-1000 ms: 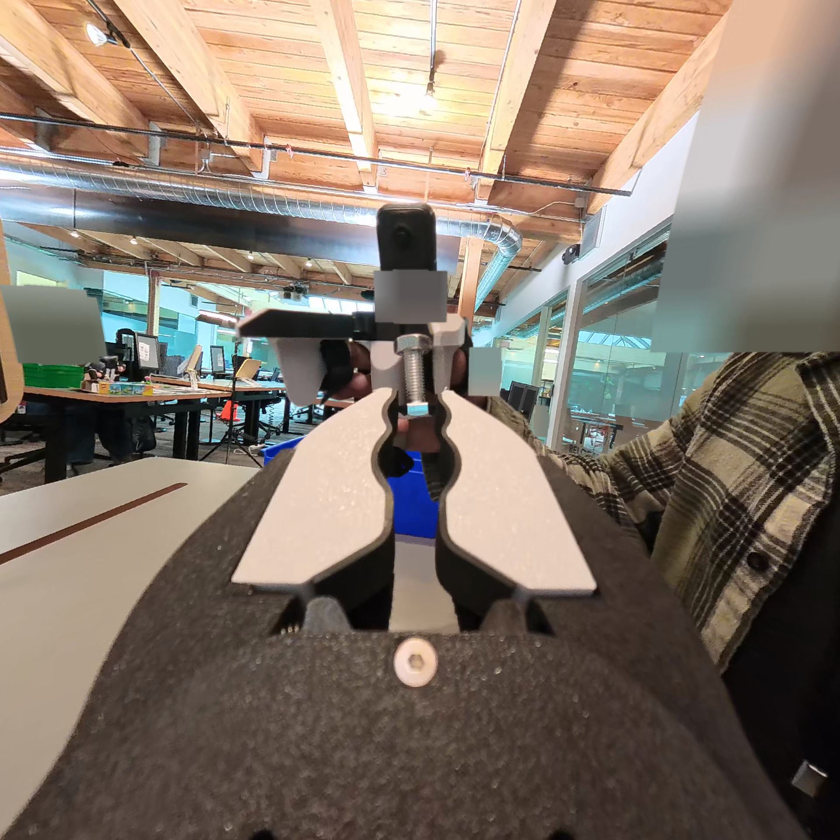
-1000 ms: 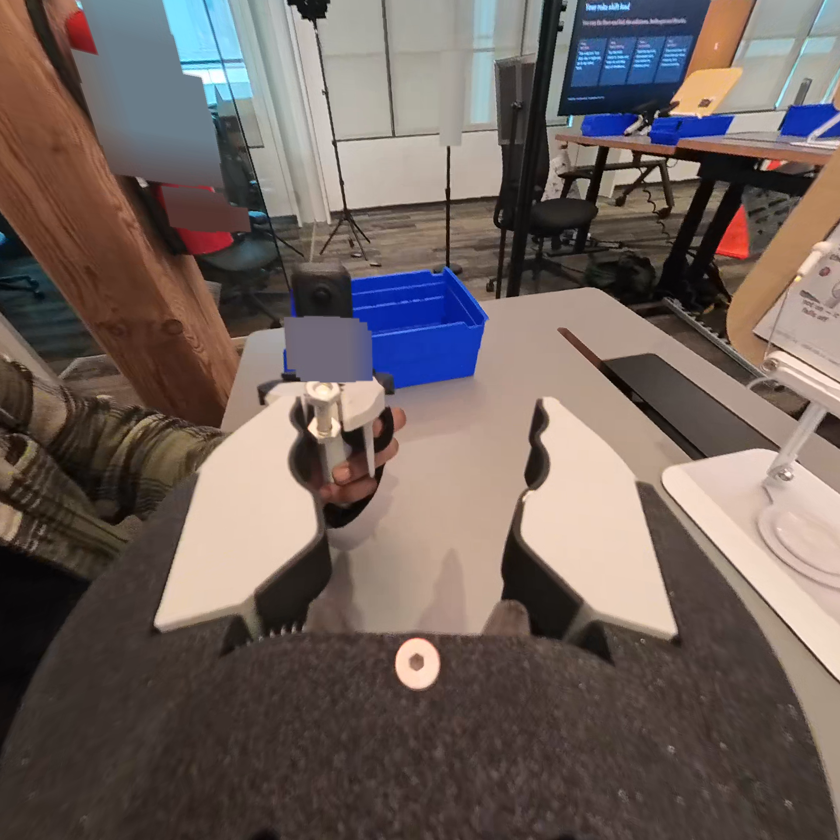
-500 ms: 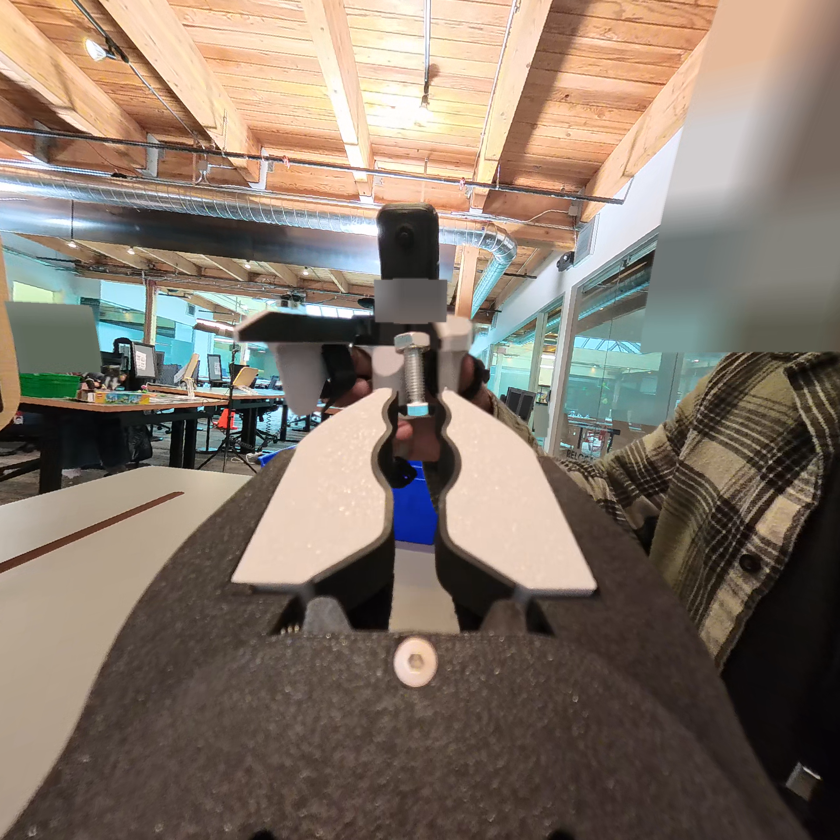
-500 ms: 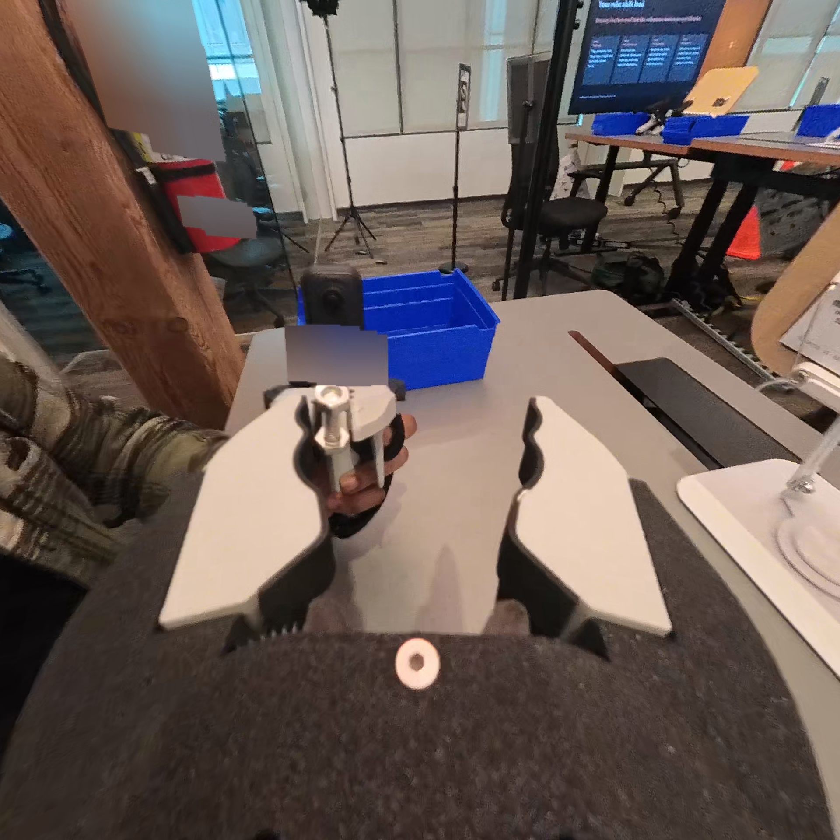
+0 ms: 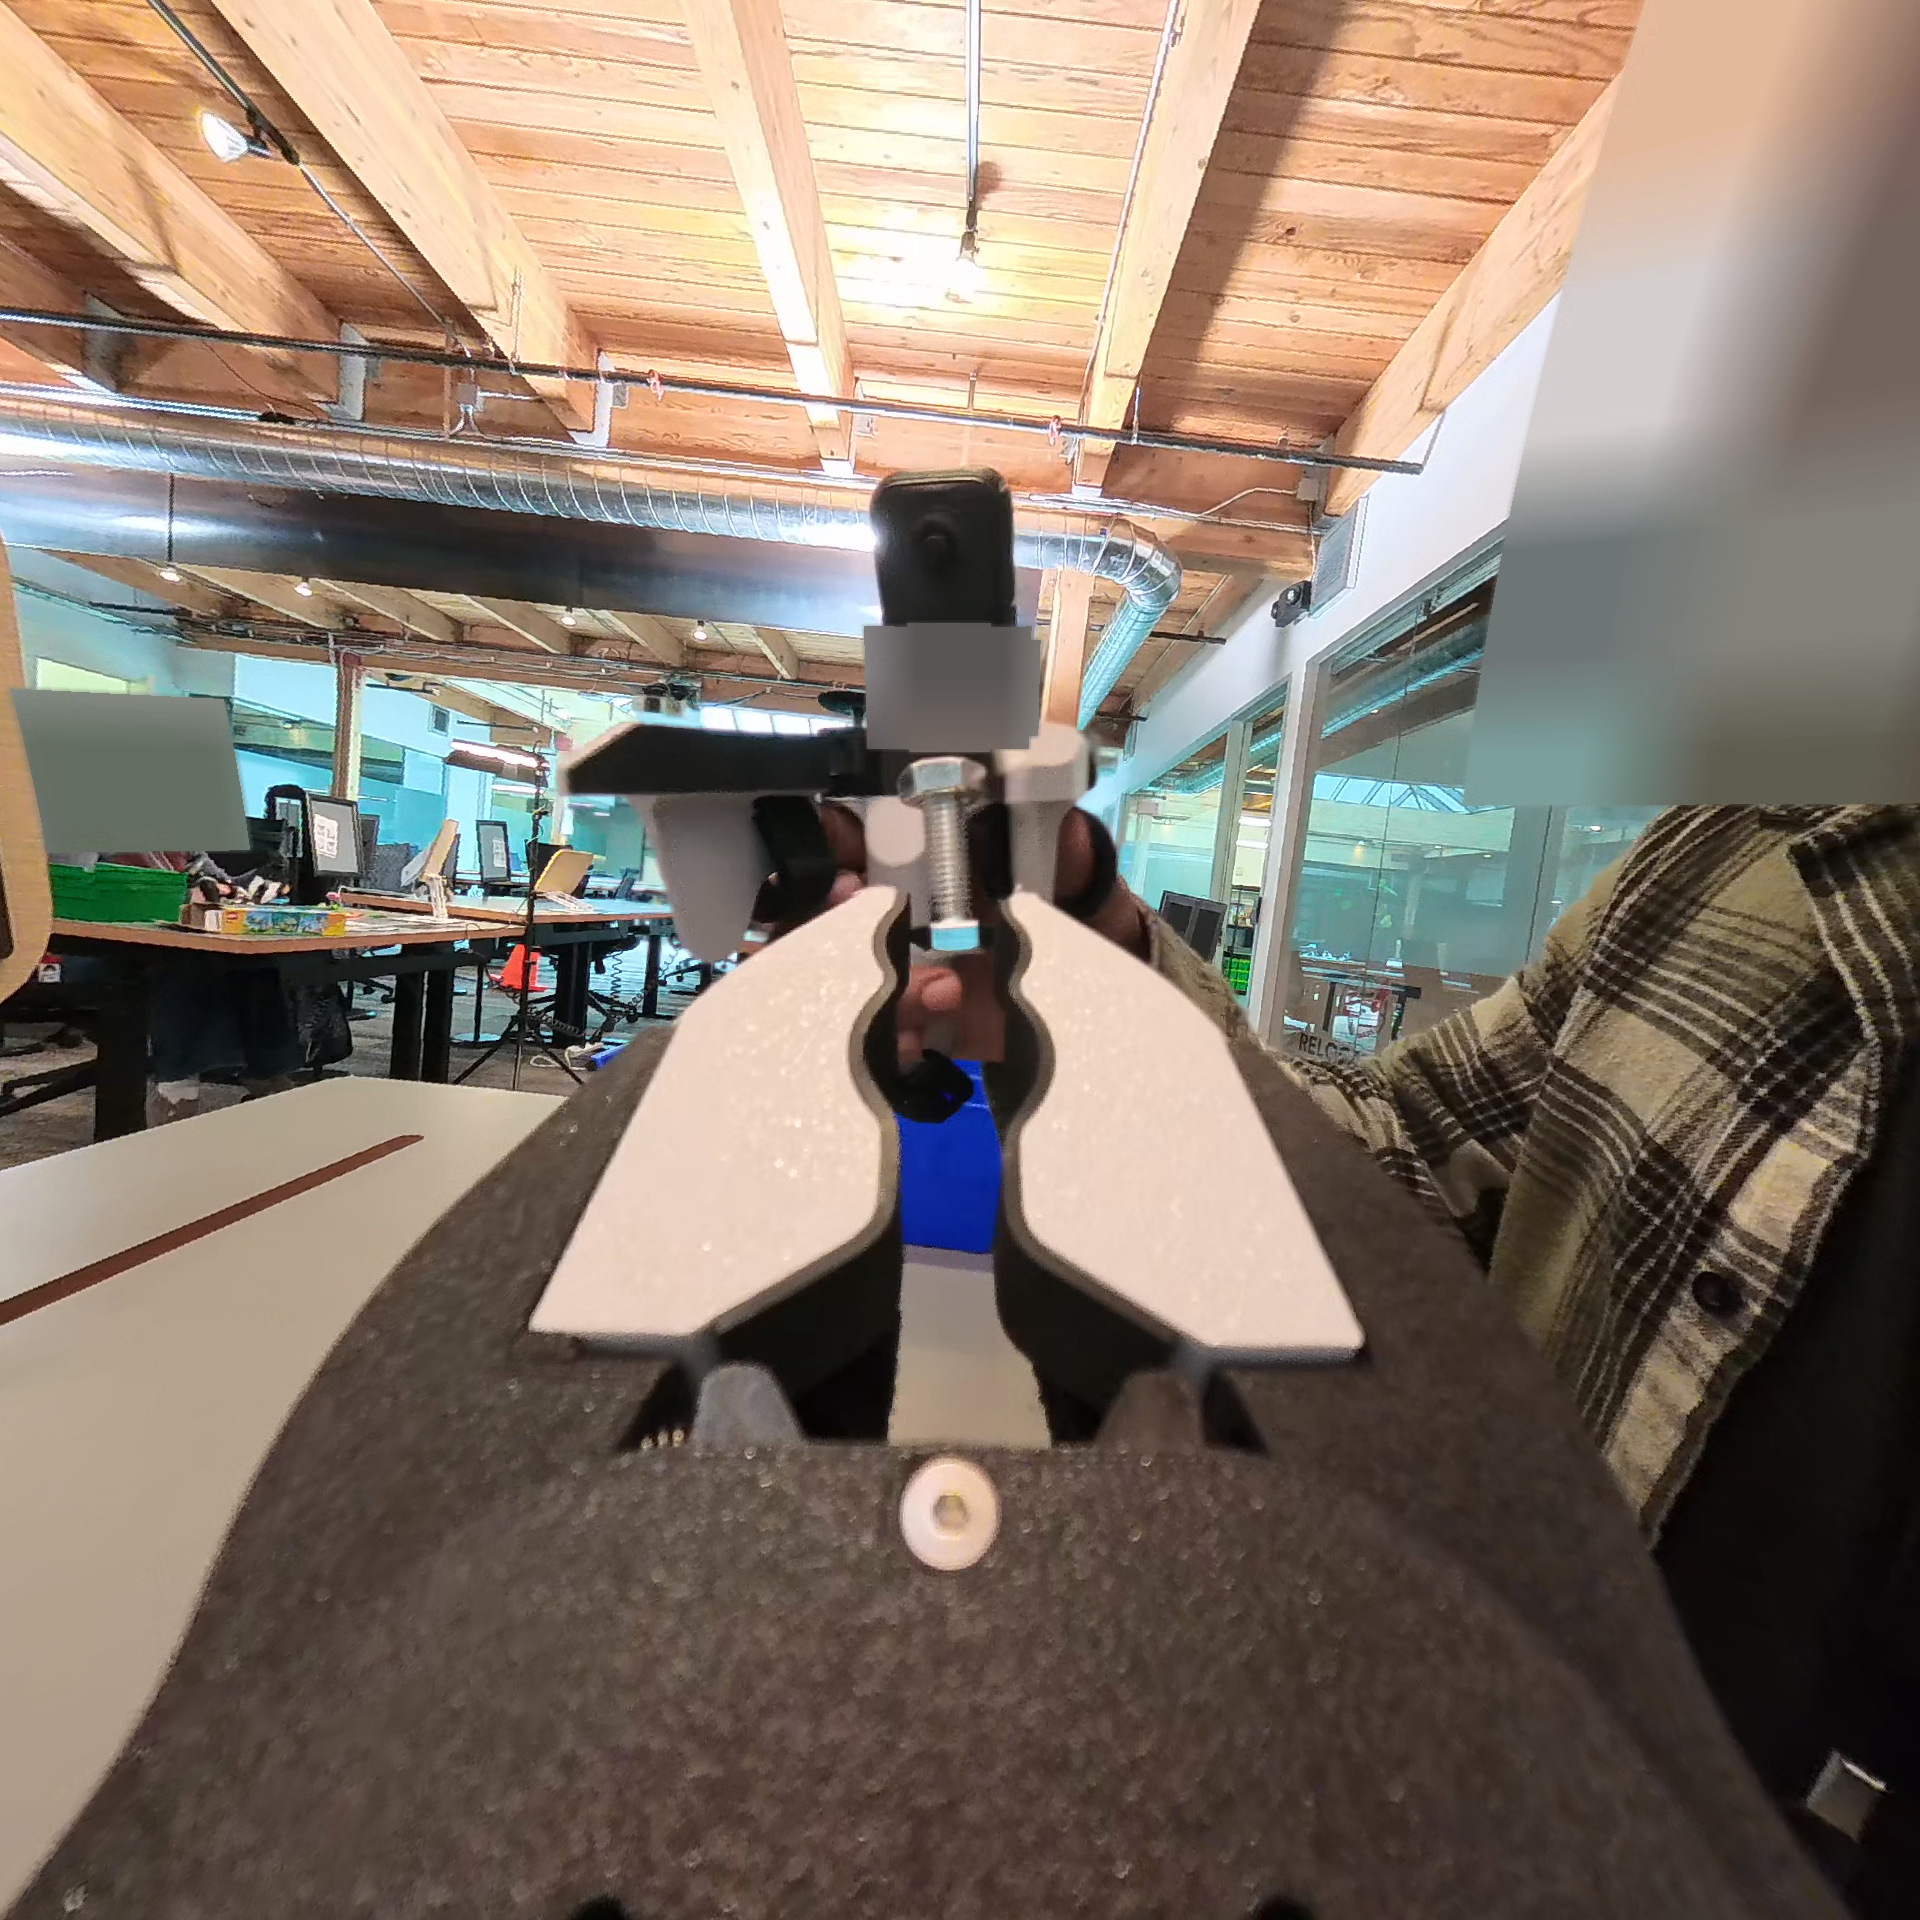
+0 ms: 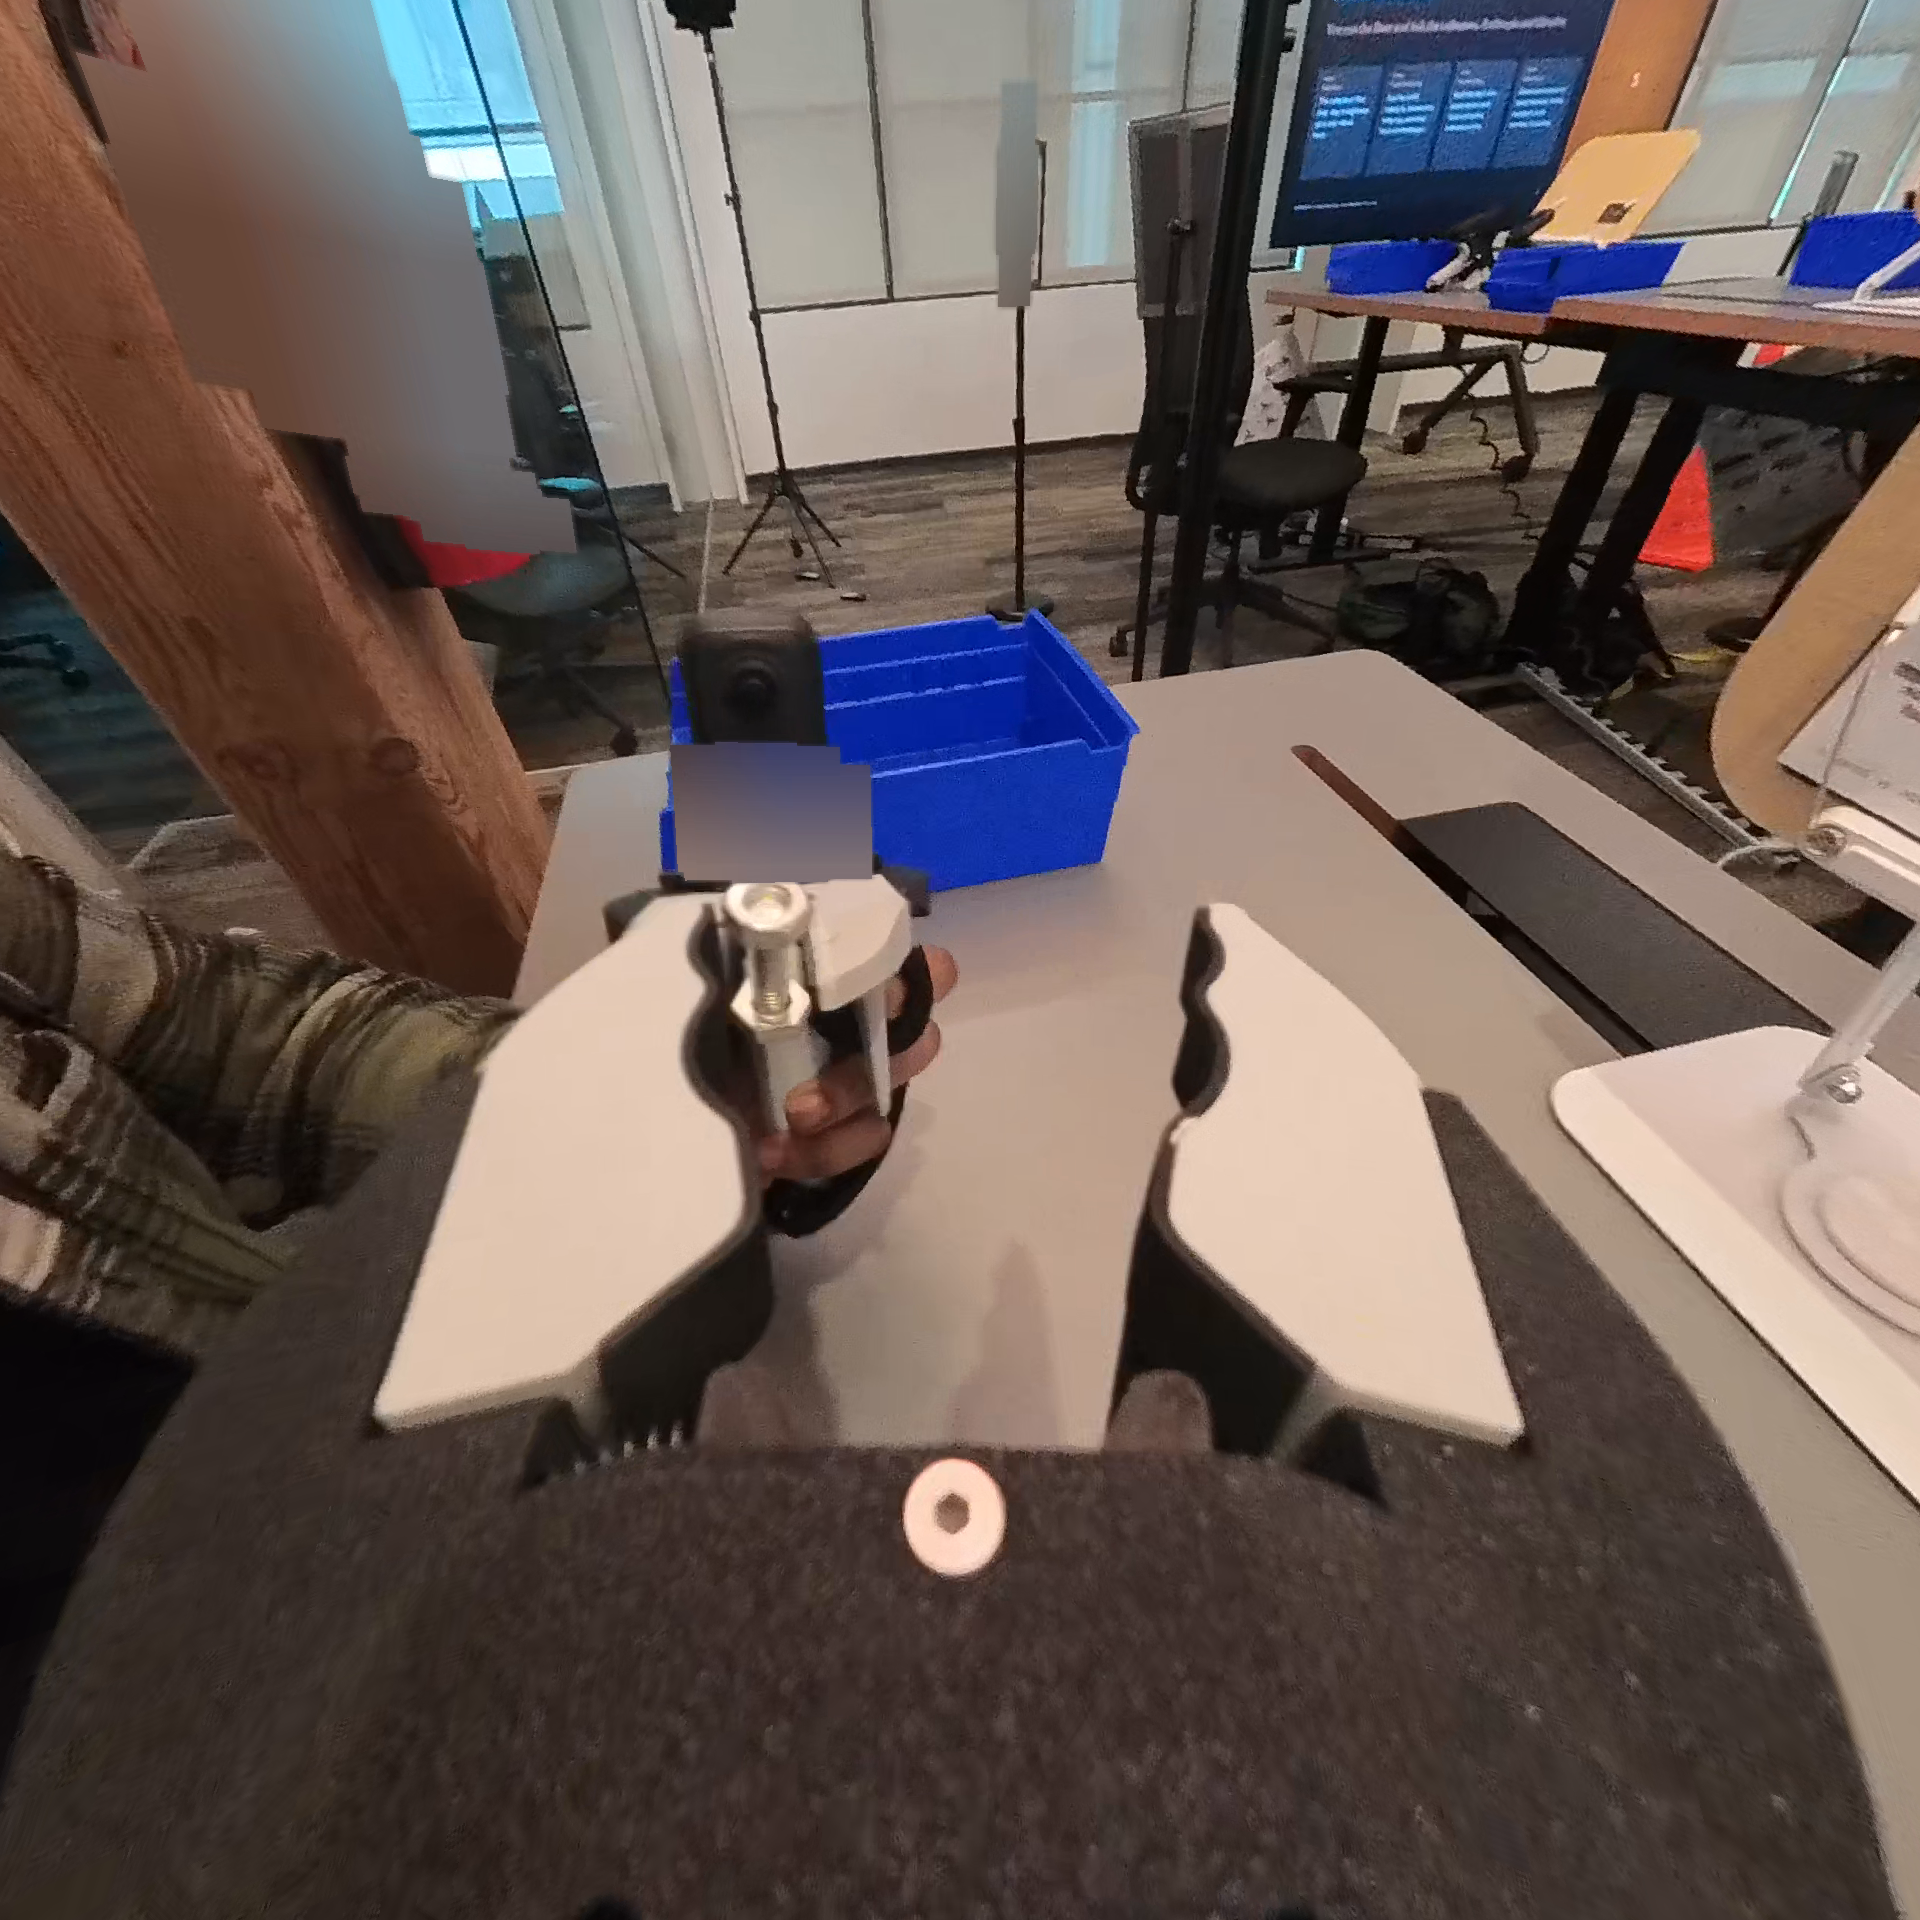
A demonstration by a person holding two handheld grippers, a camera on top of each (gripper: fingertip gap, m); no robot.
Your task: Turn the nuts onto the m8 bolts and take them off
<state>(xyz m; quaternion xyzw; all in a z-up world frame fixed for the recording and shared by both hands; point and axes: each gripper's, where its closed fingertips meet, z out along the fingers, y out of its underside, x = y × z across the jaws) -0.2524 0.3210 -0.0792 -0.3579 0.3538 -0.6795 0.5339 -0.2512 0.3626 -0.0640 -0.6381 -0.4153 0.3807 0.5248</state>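
The left gripper is closed narrow on the hexagonal nut, its two white fingers pressing on the nut's sides, and the silver bolt stands upright out of the nut with its hex head on top, in the air above the grey table and in front of the blue bin. The right gripper is wide and holds nothing, its left finger just beside the bolt. I judge that the bolt is stiff, small, rather light and smooth steel, so it may slip, and the best place to grip it is the flat sides of the hex head, not the thread.
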